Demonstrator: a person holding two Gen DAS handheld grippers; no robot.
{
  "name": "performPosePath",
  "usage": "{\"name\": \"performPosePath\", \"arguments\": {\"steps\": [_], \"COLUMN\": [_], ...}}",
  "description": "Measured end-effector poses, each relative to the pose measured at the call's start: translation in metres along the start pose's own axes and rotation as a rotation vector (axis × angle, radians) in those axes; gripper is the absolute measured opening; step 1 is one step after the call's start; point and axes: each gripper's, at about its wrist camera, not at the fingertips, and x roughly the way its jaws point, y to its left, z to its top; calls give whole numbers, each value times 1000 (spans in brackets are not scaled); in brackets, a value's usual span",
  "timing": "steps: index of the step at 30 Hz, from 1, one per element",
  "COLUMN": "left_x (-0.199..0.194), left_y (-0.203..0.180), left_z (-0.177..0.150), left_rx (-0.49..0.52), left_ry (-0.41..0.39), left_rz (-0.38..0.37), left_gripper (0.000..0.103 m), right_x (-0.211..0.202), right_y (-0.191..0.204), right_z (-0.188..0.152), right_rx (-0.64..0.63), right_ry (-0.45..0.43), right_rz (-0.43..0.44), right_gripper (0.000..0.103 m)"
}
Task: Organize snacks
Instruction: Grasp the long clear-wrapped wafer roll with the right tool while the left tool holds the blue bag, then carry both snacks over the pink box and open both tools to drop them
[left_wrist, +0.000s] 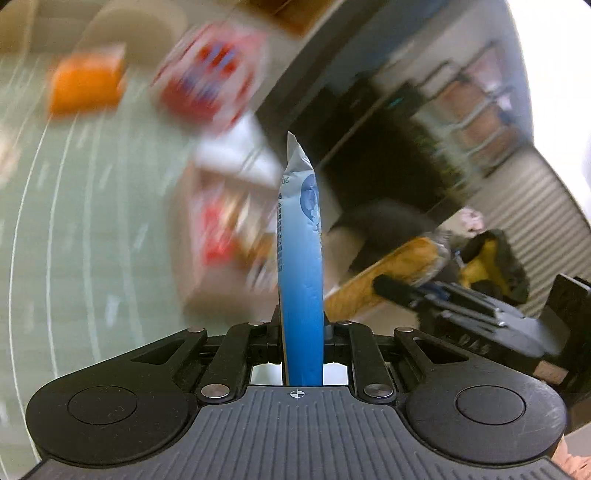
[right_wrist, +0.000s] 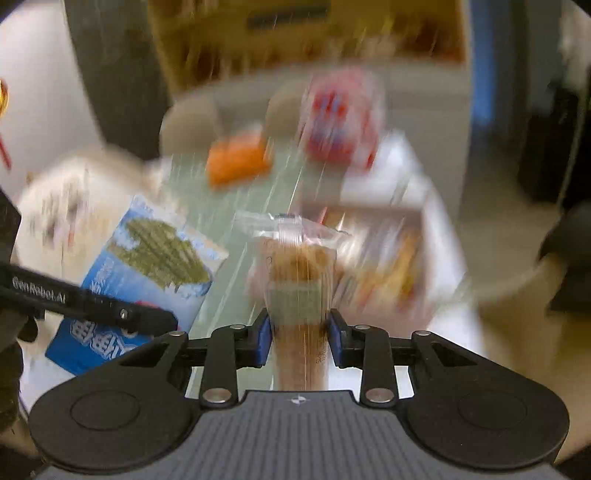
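My left gripper (left_wrist: 301, 326) is shut on a blue snack packet (left_wrist: 299, 258), seen edge-on and standing up between the jaws. The right wrist view shows the same blue packet (right_wrist: 147, 266) from its face, with a green seaweed picture, held above the table at the left. My right gripper (right_wrist: 300, 334) is shut on a brown snack pack (right_wrist: 299, 291) in a clear wrapper, its blue pads (right_wrist: 263, 338) pressed against the pack's sides. From the left wrist view the right gripper (left_wrist: 417, 291) shows at the right, gripping that brown snack pack (left_wrist: 391, 271). Both views are blurred.
On the green mat (left_wrist: 92, 221) lie an orange packet (left_wrist: 86, 83) and a red-white-blue packet (left_wrist: 210, 77). An open box (right_wrist: 436, 236) with mixed snacks sits at the right of the table. A white bag (right_wrist: 66, 206) lies at the left.
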Motion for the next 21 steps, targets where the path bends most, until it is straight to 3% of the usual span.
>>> {"name": "performPosePath", "arguments": {"steps": [5,9,11,13,15,18,21], "left_x": [-3,28,52,91,131,166,155], "left_y": [-32,-23,-12,5,27,61,82], "left_z": [68,99,104,104,96,81,70], "left_rx": [104,28,-10,-39,-66,-107,-188], "left_ry": [-144,-160,-151,-88,-15,23,-28], "left_rz": [-17,-71,-113,-154,-100,75,66], "left_gripper": [18,18,17,19,20,22,22], "right_x": [-51,-60,-55,-51,-43,-27,-13], "right_y": [-9,-9,-10,-13,-16,-19,-27], "right_z": [83,131,144,149,150,144,134], "right_rx": [-15,-47,-54,-50,-42,-29,-22], "right_ry": [-241,-329,-330,-323,-301,-240,-173], "right_rz": [-22,-64,-91,-104,-120,-135,-163], "right_gripper": [31,31,31,31,31,31,31]}}
